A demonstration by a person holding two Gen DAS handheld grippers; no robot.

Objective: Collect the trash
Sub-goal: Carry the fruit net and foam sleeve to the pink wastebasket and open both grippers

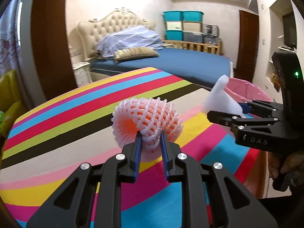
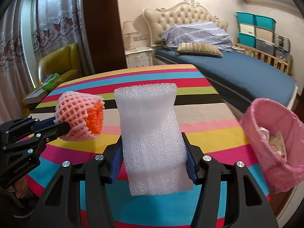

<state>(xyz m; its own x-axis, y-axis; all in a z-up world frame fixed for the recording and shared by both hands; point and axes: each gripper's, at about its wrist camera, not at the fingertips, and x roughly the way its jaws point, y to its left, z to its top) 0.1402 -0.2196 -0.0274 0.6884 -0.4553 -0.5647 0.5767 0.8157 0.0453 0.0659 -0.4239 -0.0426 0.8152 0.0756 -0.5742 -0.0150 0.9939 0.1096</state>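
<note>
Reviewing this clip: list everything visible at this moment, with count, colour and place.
foam net sleeve: one, pink over orange, held in left gripper above the table
foam sheet: one, white, held in right gripper
striped table: one, multicoloured, below both grippers
bin: one, pink liner, at table's right edge, some trash inside
bed: one, blue sheet, behind the table
armchair: one, yellow, far left
storage boxes: several, teal and grey, stacked by far wall
left gripper: black, shut on sleeve
right gripper: black, shut on sheet

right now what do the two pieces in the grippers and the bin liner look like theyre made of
Netted sleeve: soft foam mesh, matte pink over orange, open diamond lattice.
White sheet: foam wrap, probably polyethylene; bubbly, slightly translucent grain.
Bin liner: thin pink plastic film, faintly glossy, wrinkled and see-through.
</note>
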